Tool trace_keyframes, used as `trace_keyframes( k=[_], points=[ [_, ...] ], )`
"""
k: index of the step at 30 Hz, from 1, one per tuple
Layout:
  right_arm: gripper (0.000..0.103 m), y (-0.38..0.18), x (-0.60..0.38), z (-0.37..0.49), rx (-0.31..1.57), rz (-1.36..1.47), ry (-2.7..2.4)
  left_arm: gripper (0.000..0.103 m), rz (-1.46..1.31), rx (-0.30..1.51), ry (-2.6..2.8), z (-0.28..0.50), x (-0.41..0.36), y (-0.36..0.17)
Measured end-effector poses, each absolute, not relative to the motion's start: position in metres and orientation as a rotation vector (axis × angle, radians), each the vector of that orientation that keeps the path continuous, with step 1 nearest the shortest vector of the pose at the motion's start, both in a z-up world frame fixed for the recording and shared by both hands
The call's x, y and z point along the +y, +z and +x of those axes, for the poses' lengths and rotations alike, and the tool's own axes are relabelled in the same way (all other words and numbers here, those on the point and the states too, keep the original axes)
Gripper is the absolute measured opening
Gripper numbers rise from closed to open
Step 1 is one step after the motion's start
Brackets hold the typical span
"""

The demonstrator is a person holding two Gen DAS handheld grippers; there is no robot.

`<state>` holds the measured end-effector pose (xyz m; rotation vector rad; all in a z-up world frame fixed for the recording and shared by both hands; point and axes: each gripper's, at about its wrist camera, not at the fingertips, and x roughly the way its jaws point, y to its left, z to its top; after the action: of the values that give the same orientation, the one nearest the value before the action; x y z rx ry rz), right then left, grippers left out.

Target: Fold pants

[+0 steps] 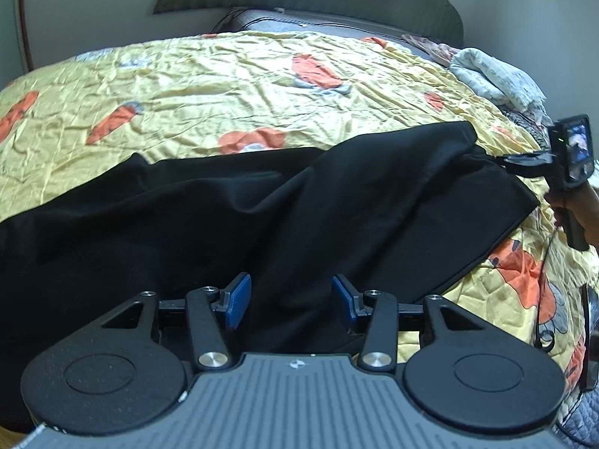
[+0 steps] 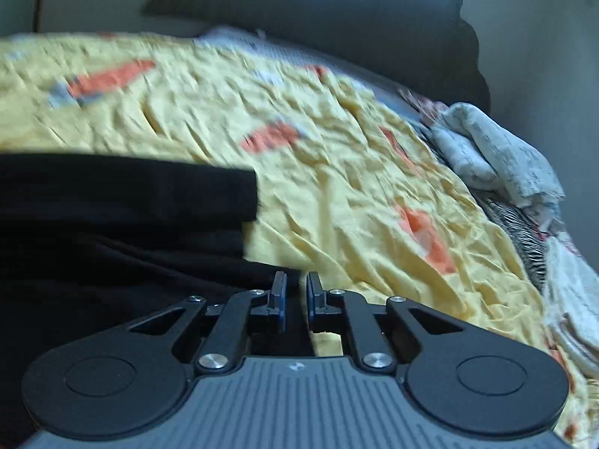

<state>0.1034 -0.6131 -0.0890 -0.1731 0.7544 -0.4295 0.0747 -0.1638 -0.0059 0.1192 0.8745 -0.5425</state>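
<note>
— Looking at the black pants [image 1: 262, 205], where do they lie?

— Across the near side of the bed, on the yellow quilt [image 1: 224, 86] with the orange carrot print. One layer is already thrown diagonally over the other, so the lengthwise fold looks begun but not squared.

— And the left claw [image 1: 290, 295]?

— Jaws parted about halfway, blue pads [image 1: 237, 299] on either side of a ridge of black cloth without pressing it. I judge it is placed there to take the near edge once it closes.

— The right claw [image 2: 295, 292]?

— Nearly closed at the end of the pants, with only a thin gap between the pads. Dark fabric lies right at the tips, but that view is blurred, so I cannot say for certain that cloth is pinched. From the left view it sits at the far right end of the garment, a hand [image 1: 582, 209] behind it.

— Why one at each end?

— Probably to lift the edge evenly, so it does not sag.
</note>
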Motion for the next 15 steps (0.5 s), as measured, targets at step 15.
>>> trace_keyframes(
  k=[15],
  points=[
    [0.015, -0.073, -0.655, 0.069, 0.640, 0.253, -0.536, 0.057, 0.106, 0.888, -0.569, 0.073, -0.168, -0.012]
  ],
)
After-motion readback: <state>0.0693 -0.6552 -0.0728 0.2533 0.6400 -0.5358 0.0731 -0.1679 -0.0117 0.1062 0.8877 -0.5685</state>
